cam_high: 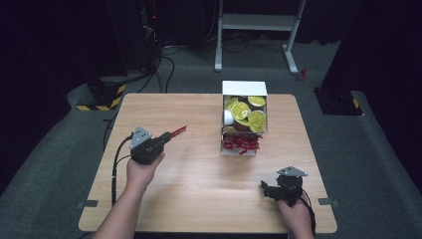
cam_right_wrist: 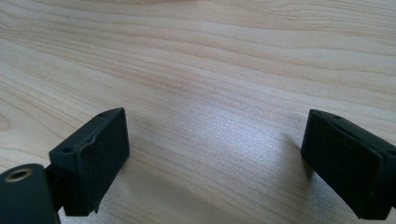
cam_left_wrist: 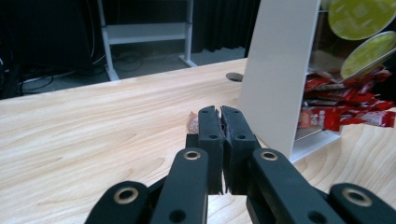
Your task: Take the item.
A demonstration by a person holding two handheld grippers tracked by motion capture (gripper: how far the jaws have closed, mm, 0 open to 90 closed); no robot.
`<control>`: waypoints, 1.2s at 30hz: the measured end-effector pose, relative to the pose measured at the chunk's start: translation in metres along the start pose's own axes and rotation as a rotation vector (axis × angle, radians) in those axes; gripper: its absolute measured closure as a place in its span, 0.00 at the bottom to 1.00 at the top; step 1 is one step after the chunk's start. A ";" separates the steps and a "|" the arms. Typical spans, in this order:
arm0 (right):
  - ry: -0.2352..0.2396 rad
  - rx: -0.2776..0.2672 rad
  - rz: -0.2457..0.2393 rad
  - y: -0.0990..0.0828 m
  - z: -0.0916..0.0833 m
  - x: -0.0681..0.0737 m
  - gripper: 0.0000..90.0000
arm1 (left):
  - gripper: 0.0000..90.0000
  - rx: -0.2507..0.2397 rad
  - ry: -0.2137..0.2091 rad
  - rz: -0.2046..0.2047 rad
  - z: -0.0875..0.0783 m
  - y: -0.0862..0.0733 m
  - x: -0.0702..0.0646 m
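High view: the left gripper (cam_high: 169, 135) holds one red sachet (cam_high: 178, 131) above the table's (cam_high: 199, 169) left half, its long axis pointing right and far toward the white box (cam_high: 244, 88), which holds several yellow-lidded capsules (cam_high: 257, 119) and a heap of red sachets (cam_high: 241, 143). Left gripper view: jaws clenched on the sachet (cam_left_wrist: 192, 122), box just right. Right gripper view: the right gripper (cam_right_wrist: 215, 158) stands wide apart, empty, low over bare wood.
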State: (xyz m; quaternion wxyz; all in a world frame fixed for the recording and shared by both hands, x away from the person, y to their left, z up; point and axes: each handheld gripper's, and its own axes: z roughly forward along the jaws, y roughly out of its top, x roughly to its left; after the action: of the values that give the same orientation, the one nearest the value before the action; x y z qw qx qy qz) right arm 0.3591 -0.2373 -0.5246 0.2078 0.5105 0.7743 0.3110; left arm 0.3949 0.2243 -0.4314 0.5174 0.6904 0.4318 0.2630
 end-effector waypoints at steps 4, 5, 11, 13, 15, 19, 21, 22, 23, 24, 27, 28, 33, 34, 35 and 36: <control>0.000 0.000 0.000 0.000 0.000 0.000 0.08 | 0.97 -0.002 0.024 -0.001 -0.003 -0.001 0.007; 0.000 0.000 0.000 0.000 0.000 0.000 0.08 | 0.97 -0.004 0.028 -0.004 -0.004 -0.001 0.008; 0.000 0.000 0.000 0.000 0.000 0.000 0.08 | 0.97 0.005 0.062 -0.013 -0.007 -0.004 0.018; 0.000 0.000 -0.001 0.000 0.000 0.000 0.08 | 0.97 0.013 0.072 -0.017 -0.005 -0.005 0.021; 0.001 0.000 0.000 0.000 0.000 0.000 0.08 | 0.97 0.014 0.080 -0.017 -0.004 -0.006 0.024; 0.002 -0.002 -0.003 0.000 0.000 0.000 0.08 | 0.97 0.006 0.093 -0.023 -0.001 -0.008 0.030; 0.002 -0.002 -0.003 0.000 0.000 0.000 0.08 | 0.97 0.008 0.102 -0.026 0.001 -0.010 0.033; 0.002 -0.002 -0.003 0.000 0.000 0.000 0.08 | 0.97 0.010 0.107 -0.028 0.003 -0.010 0.035; 0.002 0.000 -0.004 0.000 0.000 0.000 0.08 | 0.97 0.006 0.108 -0.033 0.003 -0.010 0.036; 0.002 0.000 -0.004 0.000 0.000 0.000 0.08 | 0.97 0.005 0.111 -0.030 0.004 -0.010 0.036; 0.002 0.001 -0.001 0.000 0.000 0.000 0.08 | 0.97 0.002 0.112 -0.024 0.006 -0.011 0.037; 0.002 0.000 0.000 0.000 0.000 0.000 0.08 | 0.97 0.004 0.112 -0.025 0.007 -0.012 0.037; 0.002 0.001 0.000 0.000 0.000 0.000 0.09 | 0.97 0.006 0.115 -0.017 0.012 -0.014 0.037; 0.001 0.001 0.000 0.000 0.000 0.000 0.09 | 0.97 0.007 0.115 -0.015 0.014 -0.015 0.036; 0.001 0.000 -0.003 0.000 0.000 0.000 0.09 | 0.97 0.008 0.115 -0.009 0.015 -0.016 0.036; 0.002 0.000 -0.001 0.000 0.000 0.001 0.08 | 0.97 0.010 0.113 -0.001 0.017 -0.017 0.035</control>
State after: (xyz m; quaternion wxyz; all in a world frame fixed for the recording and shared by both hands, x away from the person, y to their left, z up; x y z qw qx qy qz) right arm 0.3588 -0.2369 -0.5246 0.2072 0.5101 0.7746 0.3112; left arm 0.4202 0.2482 -0.4561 0.4888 0.6768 0.4621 0.2990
